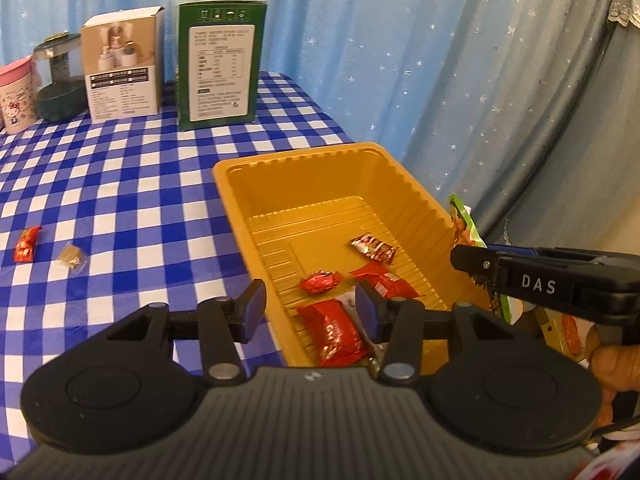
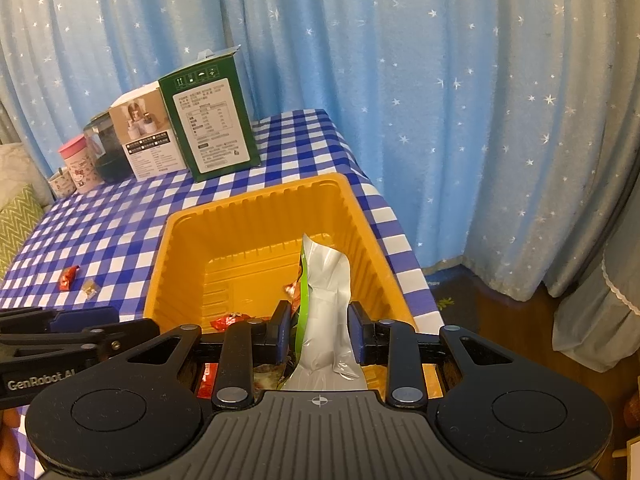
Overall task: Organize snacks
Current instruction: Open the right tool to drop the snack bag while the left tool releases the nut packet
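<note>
Holding a silver-and-green snack bag point(image 2: 326, 300) upright over the yellow tray point(image 2: 256, 204), mid frame, pinched in the right claw point(image 2: 319, 334). Resting already on the tray floor: several red wrapped snacks point(image 1: 334, 330). Hanging open and empty above them, the left claw point(image 1: 310, 312). Still waiting on the checked desk point(image 1: 132, 184), lower left of frame: one red candy point(image 1: 27, 244) and a small tan sweet point(image 1: 72, 258). Roughly two-thirds done, by this look. Readable: "DAS", "GenRobot.AI".
</note>
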